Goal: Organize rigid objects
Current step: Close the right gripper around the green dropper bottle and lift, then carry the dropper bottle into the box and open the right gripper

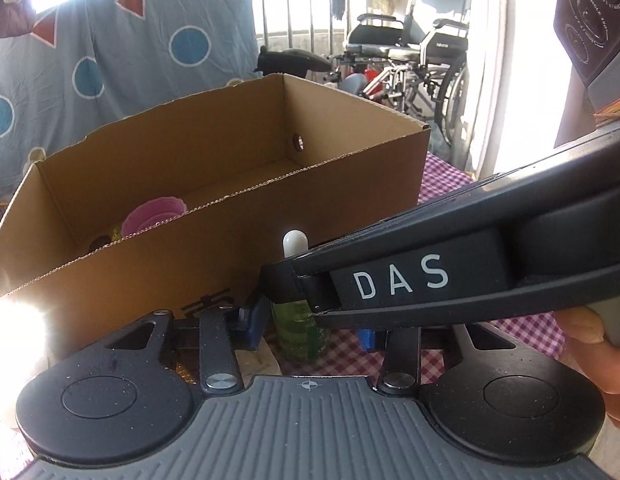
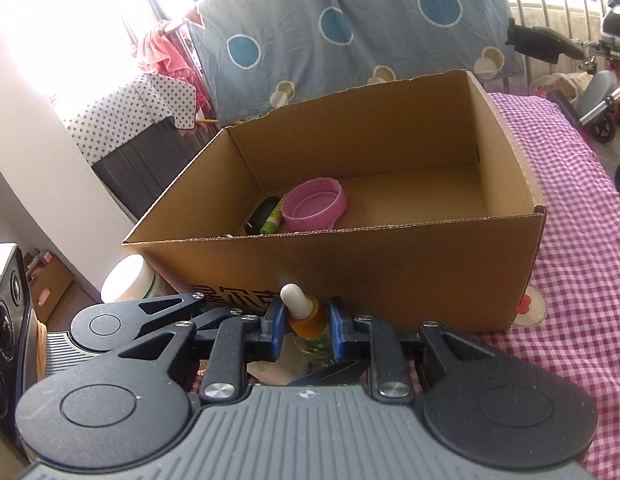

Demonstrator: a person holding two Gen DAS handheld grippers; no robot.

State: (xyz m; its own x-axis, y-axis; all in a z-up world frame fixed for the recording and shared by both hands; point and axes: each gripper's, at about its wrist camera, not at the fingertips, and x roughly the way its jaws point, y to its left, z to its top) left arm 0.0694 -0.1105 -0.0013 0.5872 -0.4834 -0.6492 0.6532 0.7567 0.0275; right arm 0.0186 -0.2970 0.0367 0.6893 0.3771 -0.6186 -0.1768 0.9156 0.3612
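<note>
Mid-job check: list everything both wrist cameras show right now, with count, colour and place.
dropper bottle: 1, white bulb, amber collar, greenish glass; upright before the box
cardboard box: 1, brown; open, on the cloth
screw lid: 1, pink; inside the box, left end
tube: 1, green; beside the lid
black object: 1; beside the tube, unclear
checked cloth: 1, pink-white; under everything
quilt: 1, blue, spotted; hanging behind
wheelchair: 1, black; background
right gripper: pads on the bottle's collar
left gripper: either side of the bottle's body
</note>
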